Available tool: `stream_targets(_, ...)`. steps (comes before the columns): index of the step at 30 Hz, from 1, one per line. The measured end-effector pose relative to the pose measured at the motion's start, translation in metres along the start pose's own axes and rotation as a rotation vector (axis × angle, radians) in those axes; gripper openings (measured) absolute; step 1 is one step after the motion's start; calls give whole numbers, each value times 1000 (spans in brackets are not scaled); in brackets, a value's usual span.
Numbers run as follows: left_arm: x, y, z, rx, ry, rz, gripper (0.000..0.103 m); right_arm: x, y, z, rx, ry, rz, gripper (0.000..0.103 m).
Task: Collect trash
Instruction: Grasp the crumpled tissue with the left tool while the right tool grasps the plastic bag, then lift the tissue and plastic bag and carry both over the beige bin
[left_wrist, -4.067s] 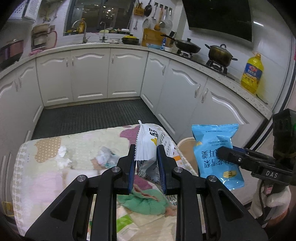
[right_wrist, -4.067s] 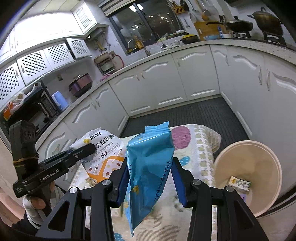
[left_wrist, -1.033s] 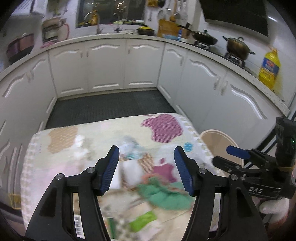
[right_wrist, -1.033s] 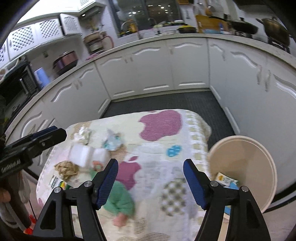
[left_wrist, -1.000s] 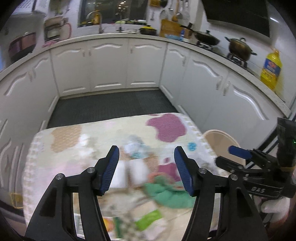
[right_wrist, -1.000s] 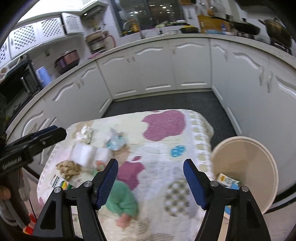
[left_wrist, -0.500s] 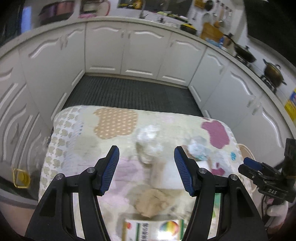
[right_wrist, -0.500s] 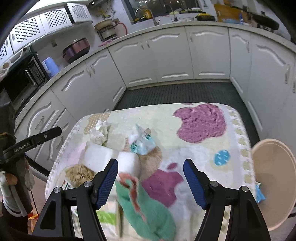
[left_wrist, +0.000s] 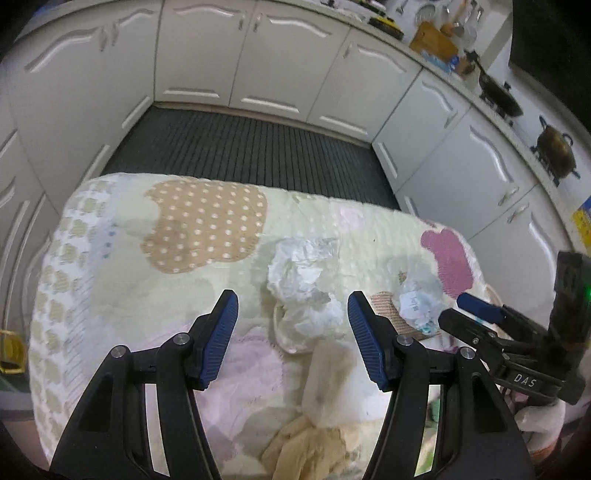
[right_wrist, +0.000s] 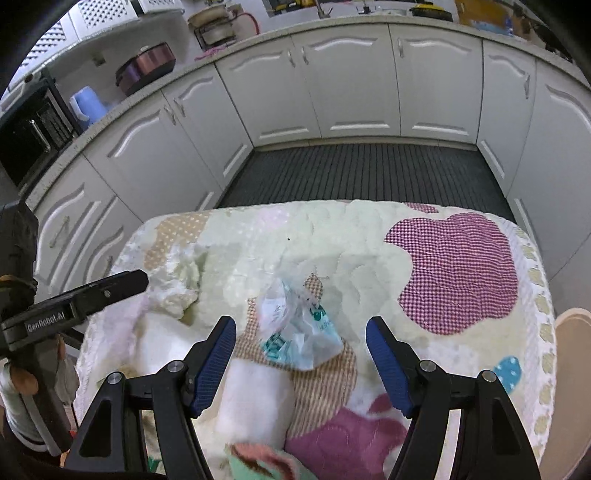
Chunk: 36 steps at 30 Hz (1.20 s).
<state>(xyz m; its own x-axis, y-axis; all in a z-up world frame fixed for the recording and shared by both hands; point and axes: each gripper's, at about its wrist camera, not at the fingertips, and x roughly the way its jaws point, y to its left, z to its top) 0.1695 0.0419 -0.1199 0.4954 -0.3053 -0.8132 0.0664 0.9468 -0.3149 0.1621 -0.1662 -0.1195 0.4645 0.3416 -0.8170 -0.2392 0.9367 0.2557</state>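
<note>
A crumpled white tissue wad (left_wrist: 301, 275) lies on the patterned tablecloth (left_wrist: 147, 280); my left gripper (left_wrist: 291, 334) is open and empty just short of it. It also shows in the right wrist view (right_wrist: 177, 284). A crumpled clear plastic wrapper with teal print (right_wrist: 295, 325) lies between the open fingers of my right gripper (right_wrist: 299, 360), which is empty and above it. The wrapper also shows in the left wrist view (left_wrist: 419, 301), with the right gripper (left_wrist: 476, 314) beside it.
A white folded cloth (right_wrist: 255, 398), a beige crumpled paper (left_wrist: 310, 450) and a green-pink cloth (right_wrist: 266, 461) lie near the table's front. The beige trash bin (right_wrist: 574, 354) stands at the table's right end. White cabinets and a dark floor mat (right_wrist: 362, 173) lie beyond.
Both grippers held snack bags four seconds ago and are now empty and open. Both have moved left over the table, closer to the tissue wad and the plastic wrapper.
</note>
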Motion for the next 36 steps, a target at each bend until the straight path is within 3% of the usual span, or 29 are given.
stream_targets(3, 19, 1, 4, -9, 13, 25, 58, 15, -5, 3, 24, 34, 15, 68)
stream_targets(4, 24, 2, 5, -14, 15, 26, 55, 20, -7, 4, 39, 43, 25, 56)
stream_targets(6, 35, 1, 5, -2, 44, 13, 30, 27, -8, 5, 41, 66, 34, 38)
stream_targets(9, 41, 0, 4, 16, 52, 6, 20, 31, -7, 6, 26, 77, 35, 26)
stream_targets(12, 32, 5, 8, 8, 23, 10, 17, 17, -5, 3, 2, 26, 37, 20)
stream_targets(21, -34, -1, 18, 12, -112, 1, 16, -45, -9, -2, 27, -108, 113, 19)
stream_targets(31, -74, -80, -13, 173, -186, -37, 16, -102, -24, -27, 55, -185, 109, 19)
stream_targets(36, -83, -115, -28, 243, -215, -17, 16, -126, -32, -45, 57, -213, 79, 19)
